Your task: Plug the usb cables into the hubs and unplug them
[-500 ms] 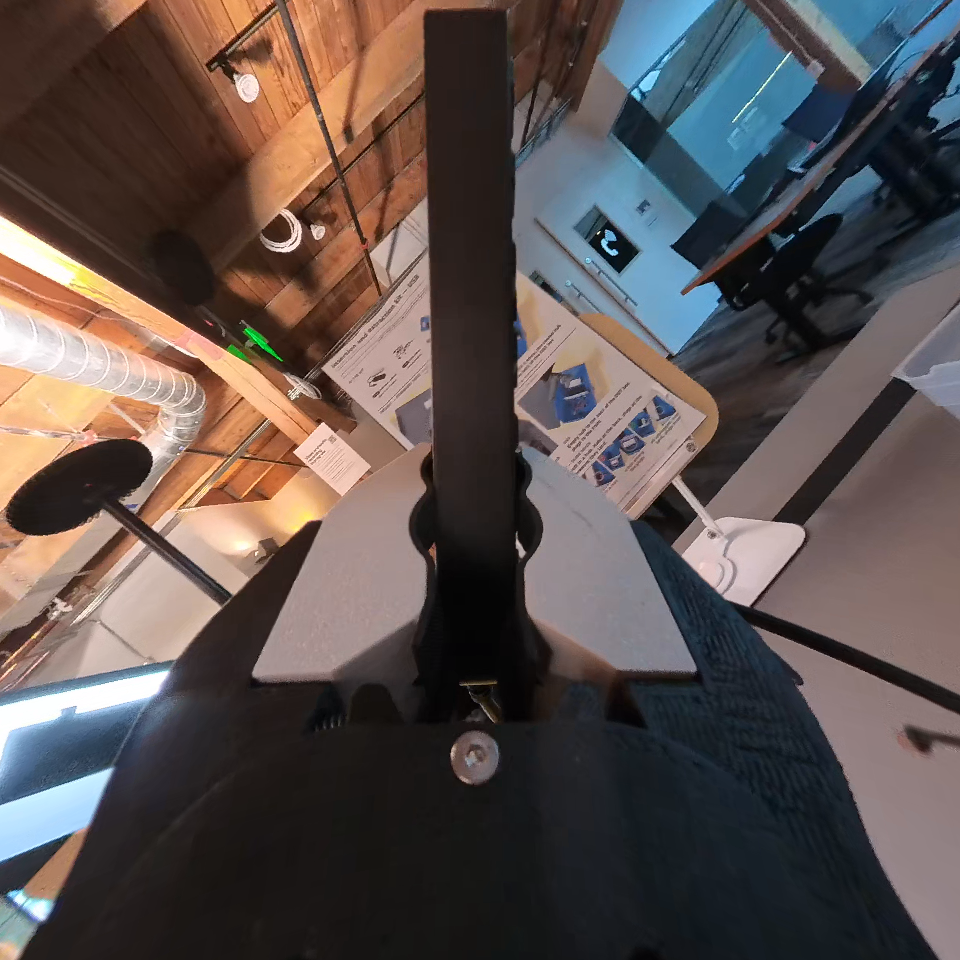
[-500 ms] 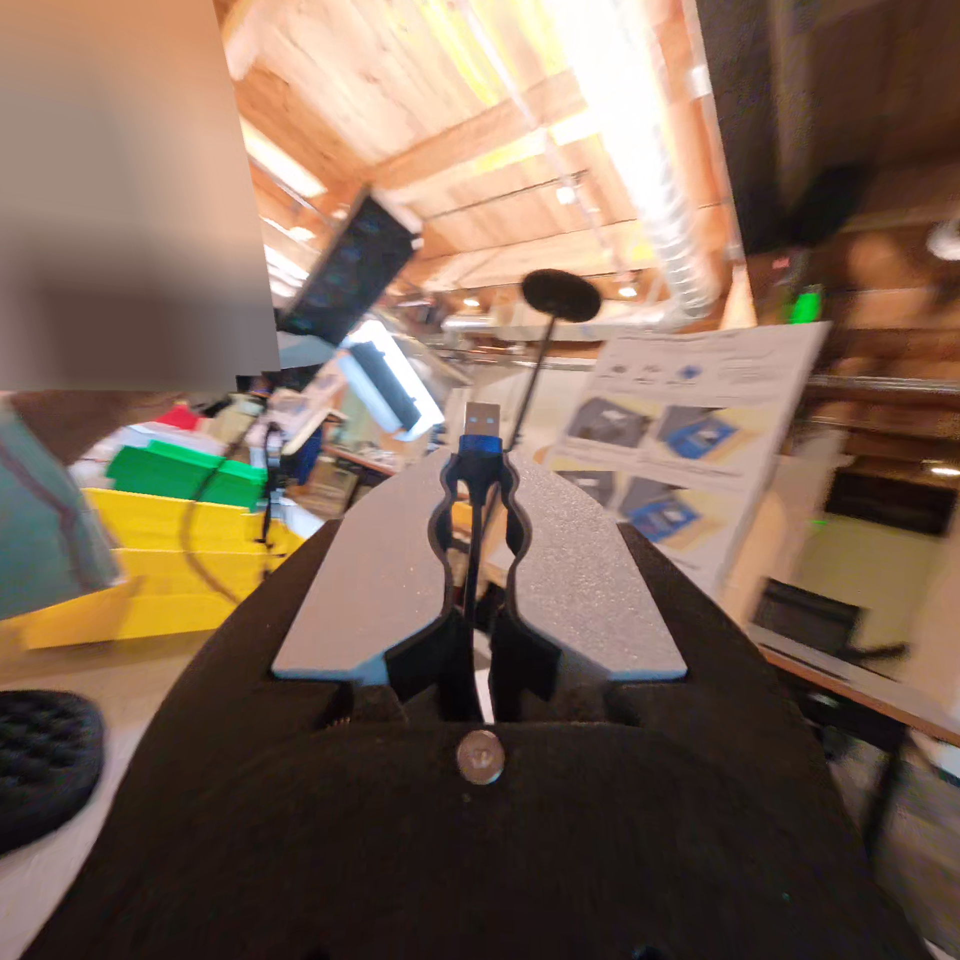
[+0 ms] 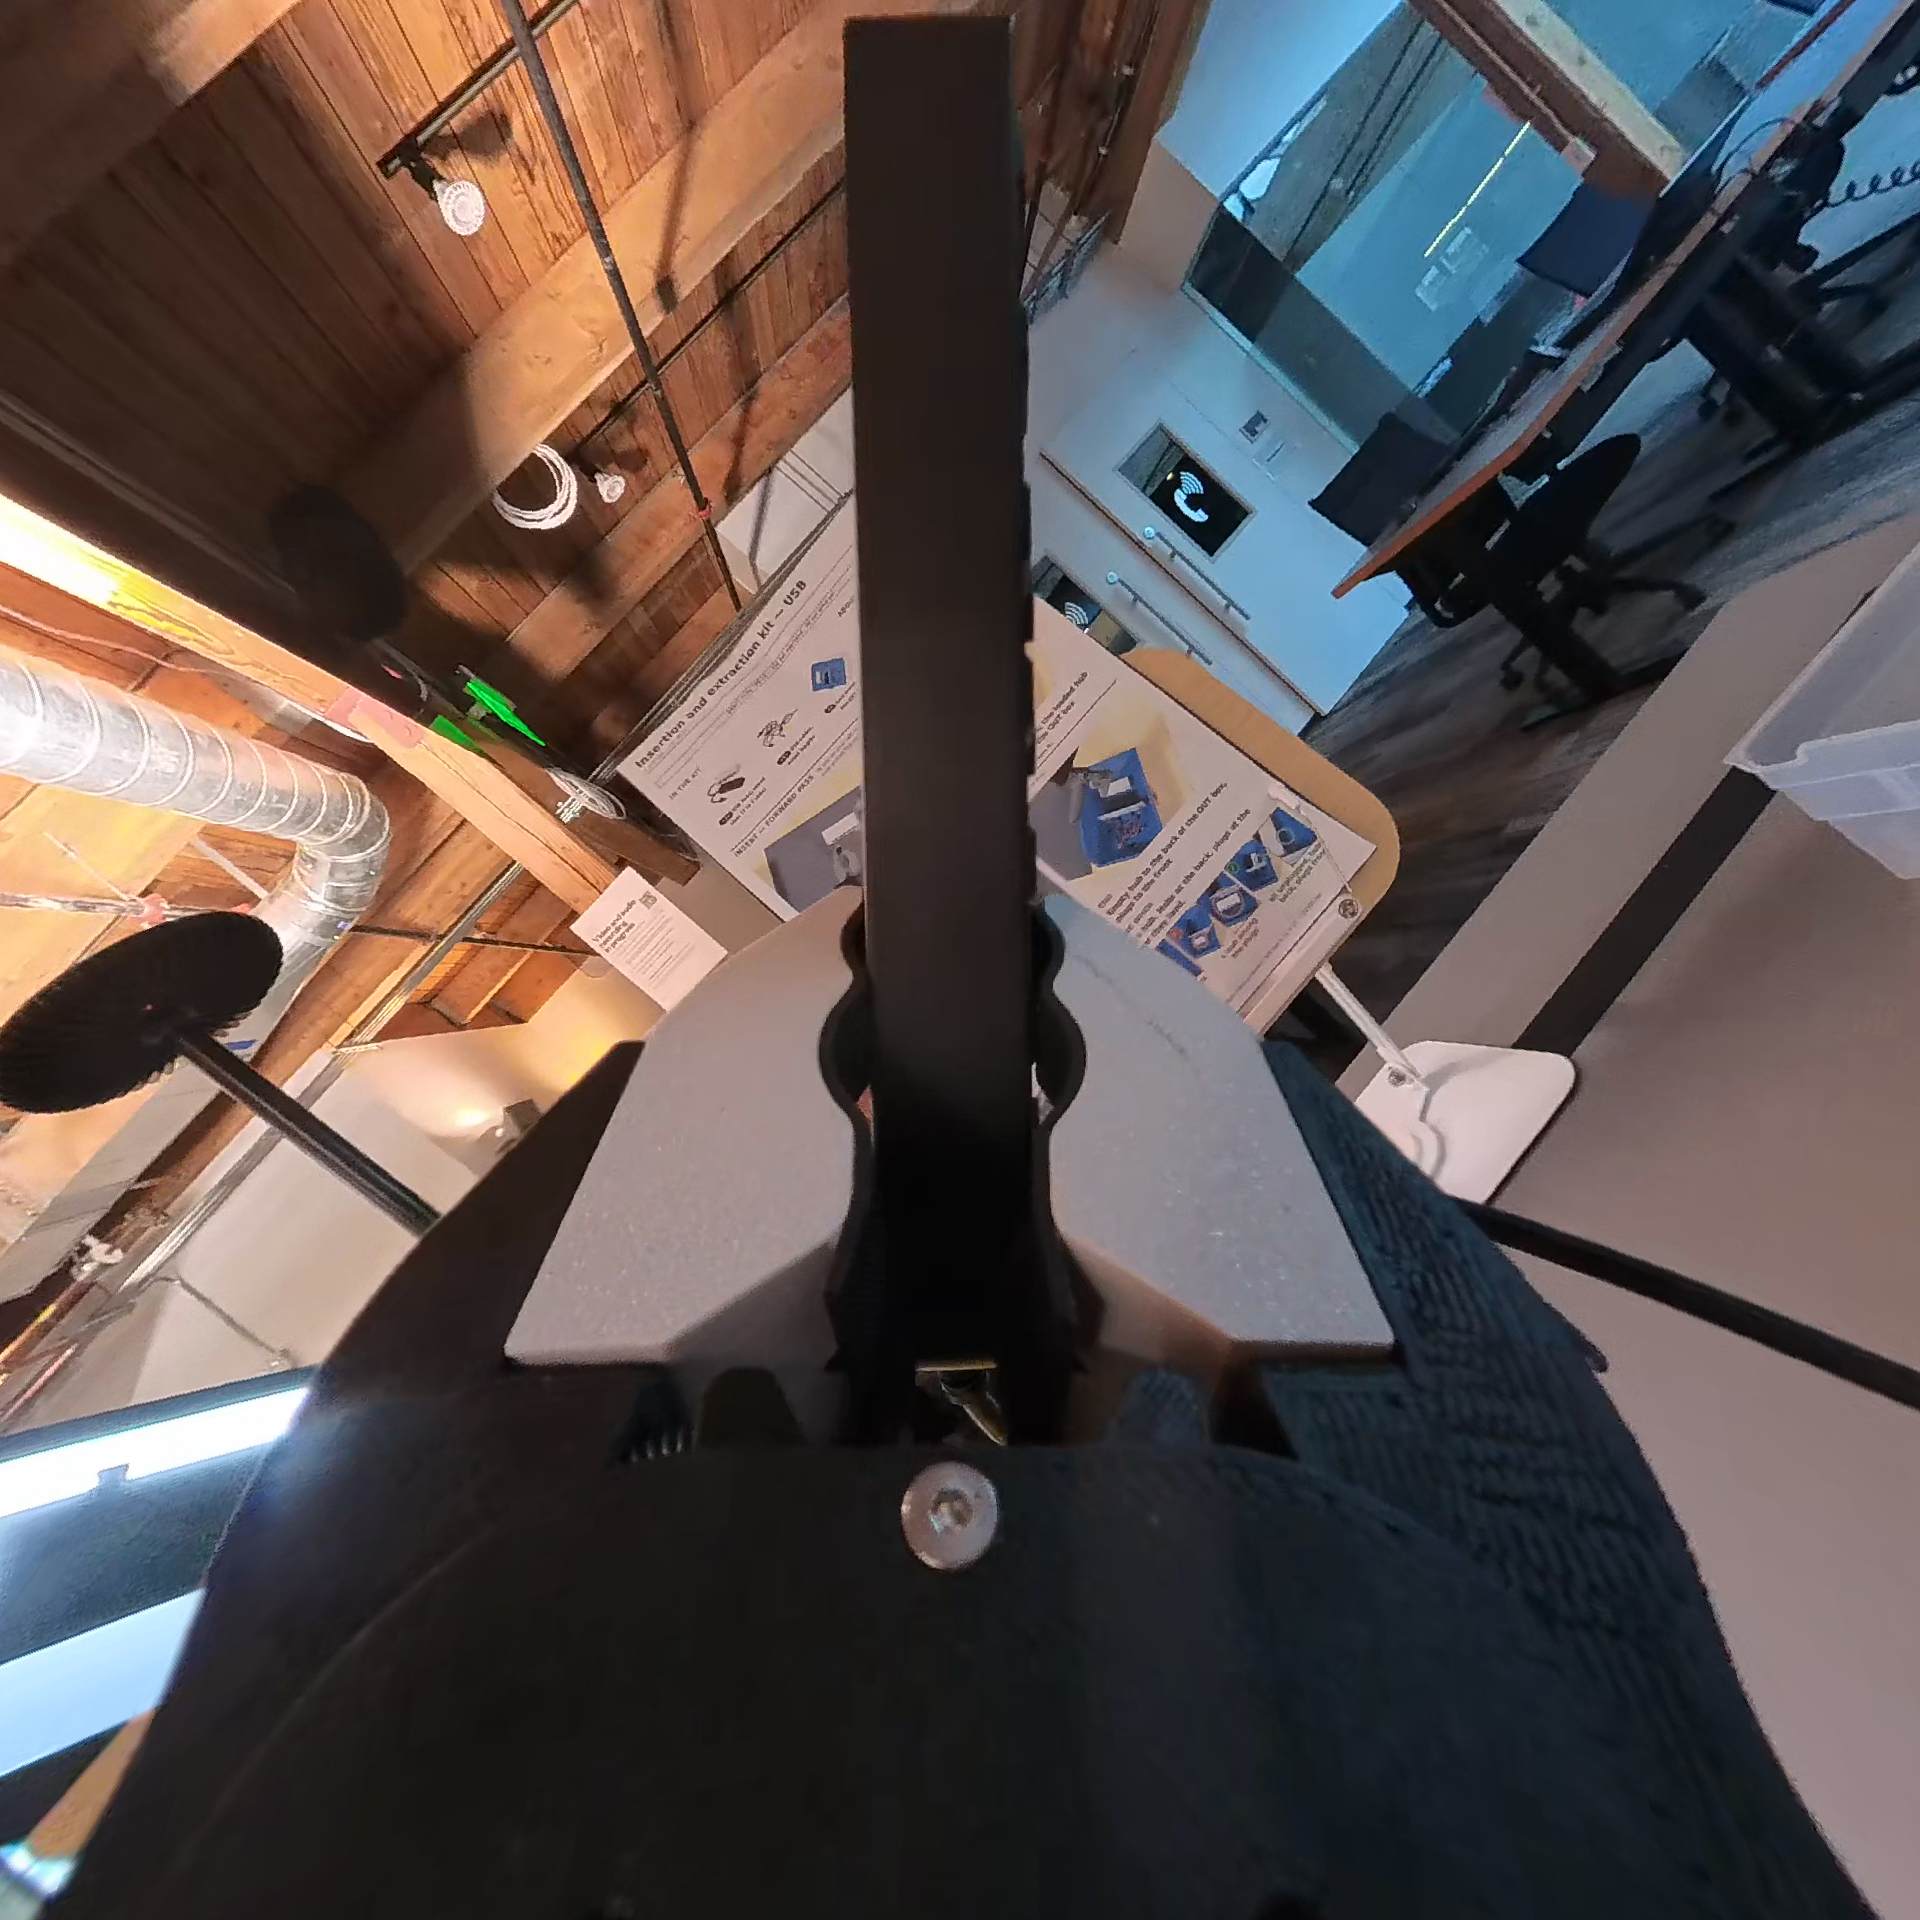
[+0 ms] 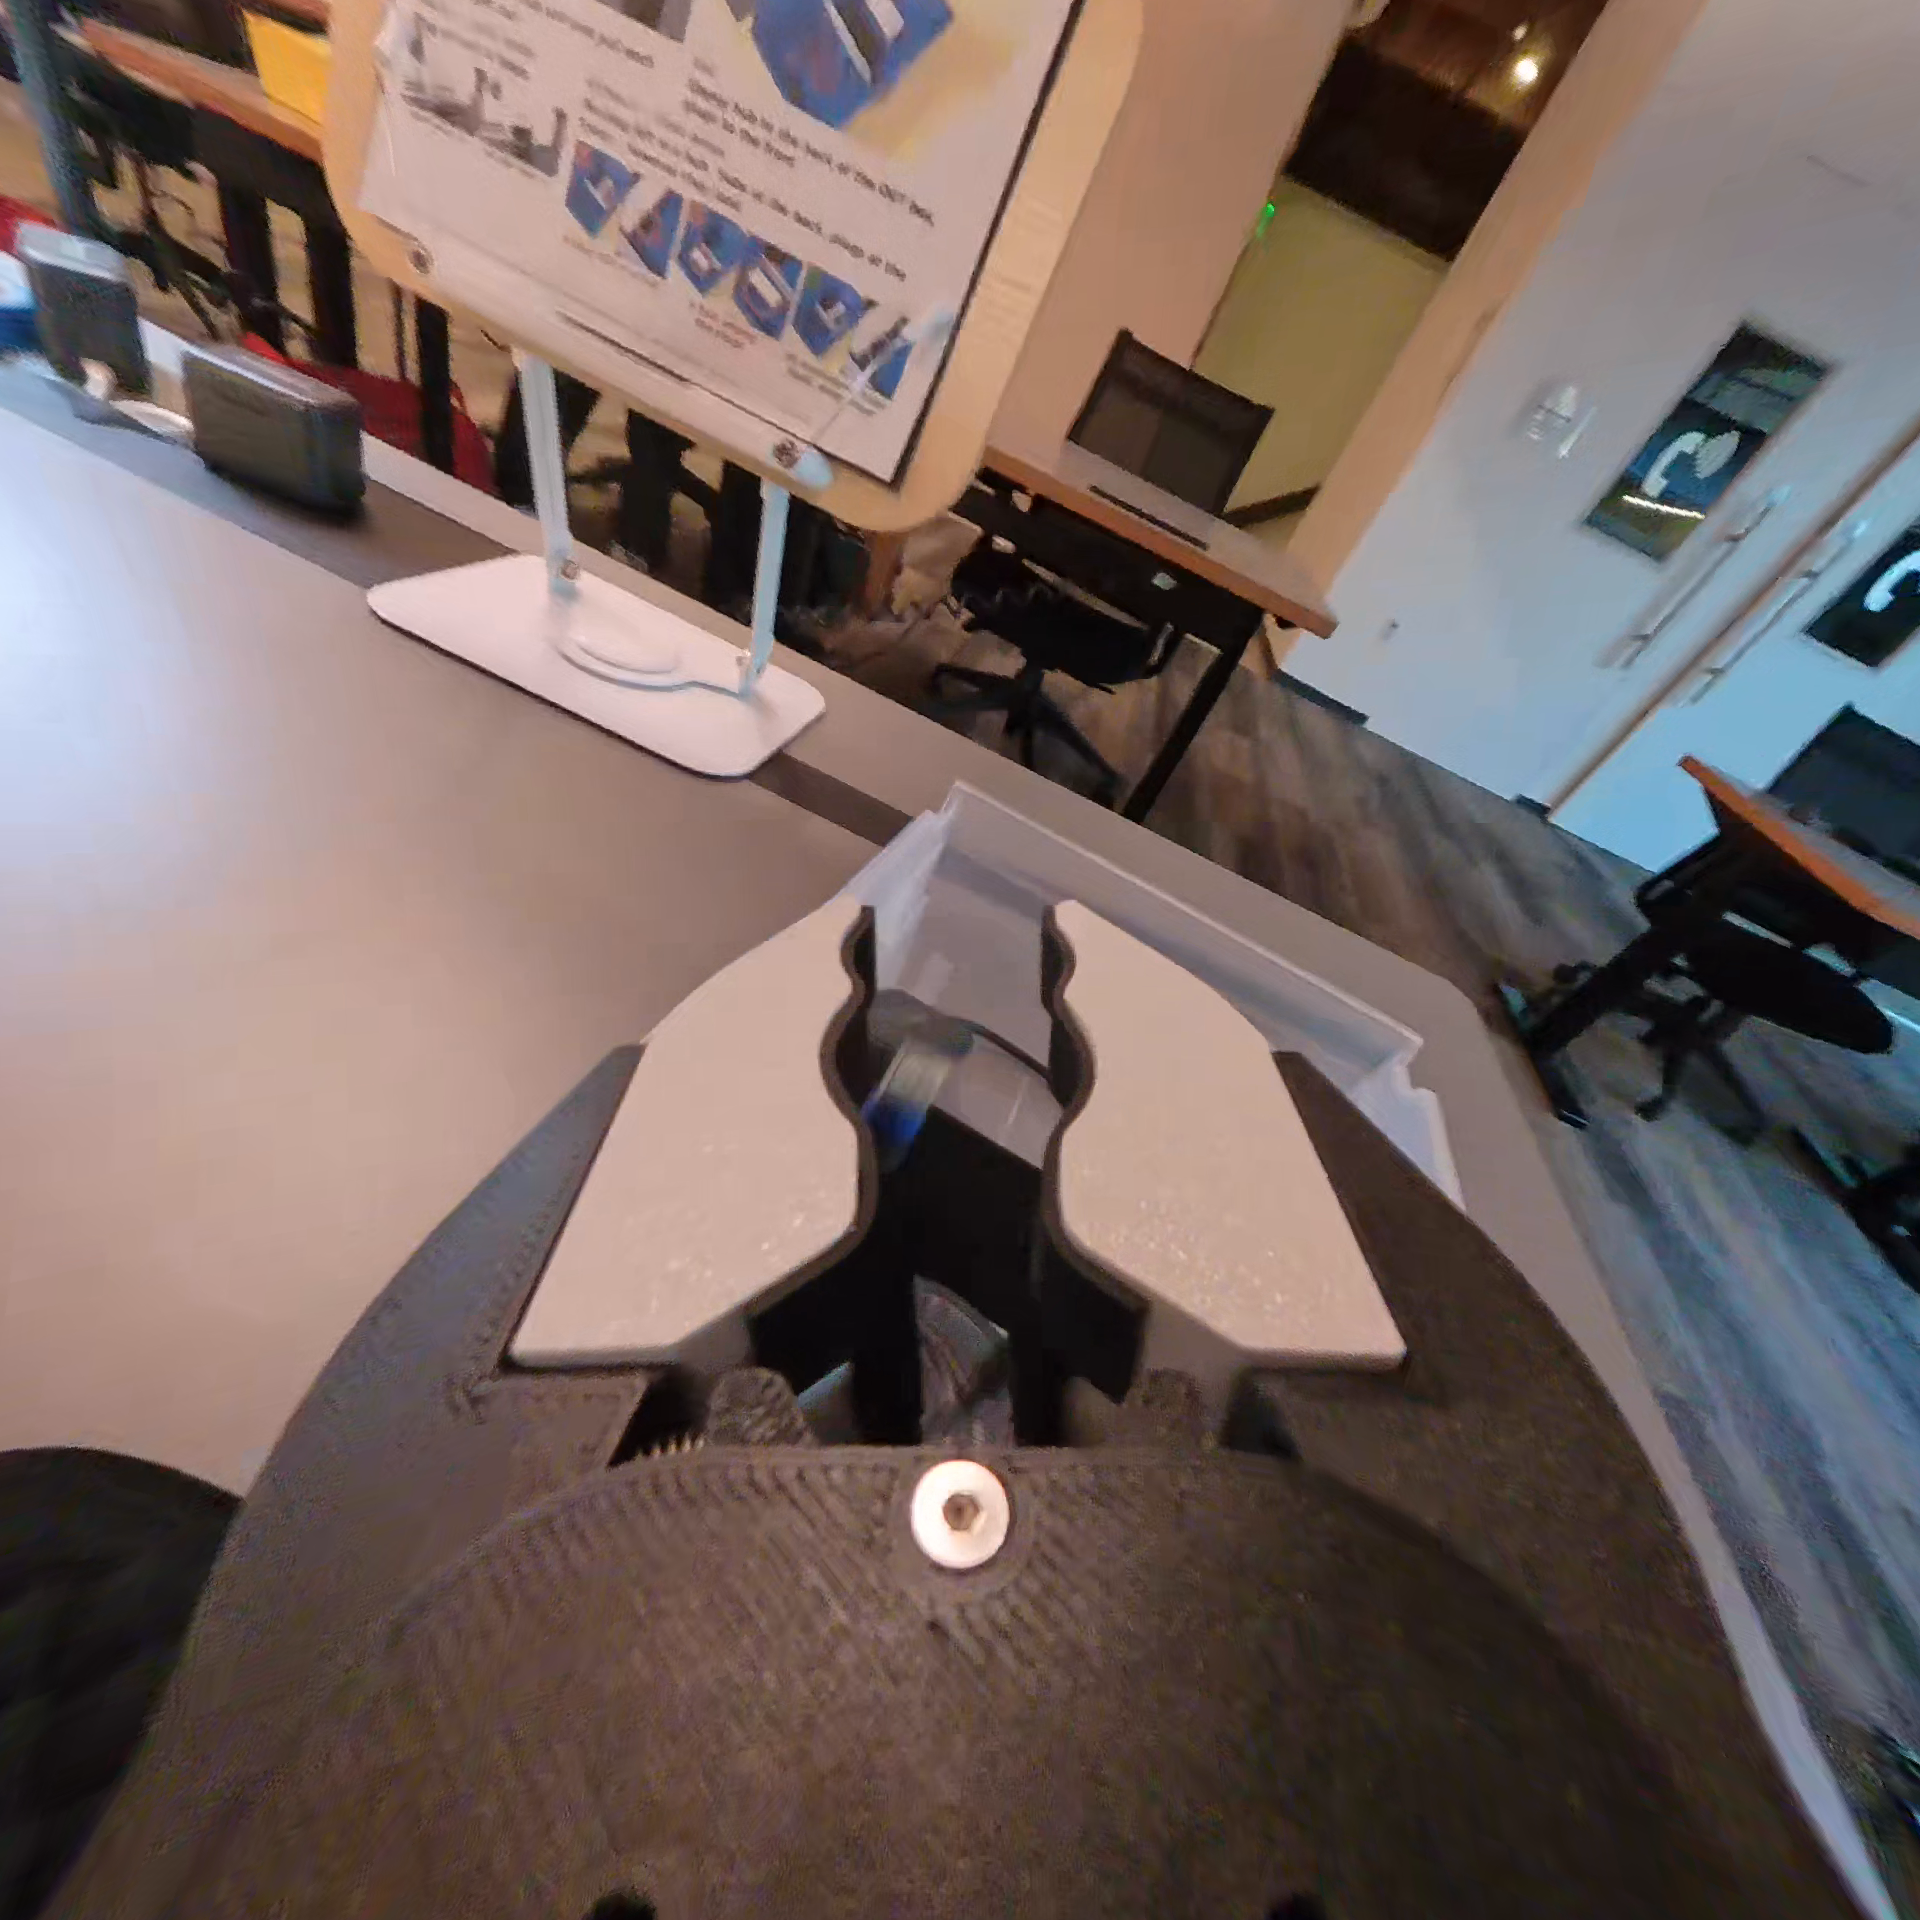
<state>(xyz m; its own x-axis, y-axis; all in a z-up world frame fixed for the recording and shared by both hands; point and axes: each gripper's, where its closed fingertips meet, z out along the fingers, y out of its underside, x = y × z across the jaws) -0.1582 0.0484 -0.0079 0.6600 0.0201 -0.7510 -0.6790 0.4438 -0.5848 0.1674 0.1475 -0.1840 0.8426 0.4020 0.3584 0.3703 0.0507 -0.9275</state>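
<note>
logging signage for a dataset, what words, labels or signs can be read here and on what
I won't copy wording; these bear it:
White printed poster on the wooden board: headings and captions, partly legible.
Small white paper notice: too small to read.
Black wall sign: white pictogram, no words.
Green lit ceiling sign: blurred.

Black hub (image 3: 935,520); plug (image 4: 902,1091) blurred, seemingly blue-tipped.
</note>
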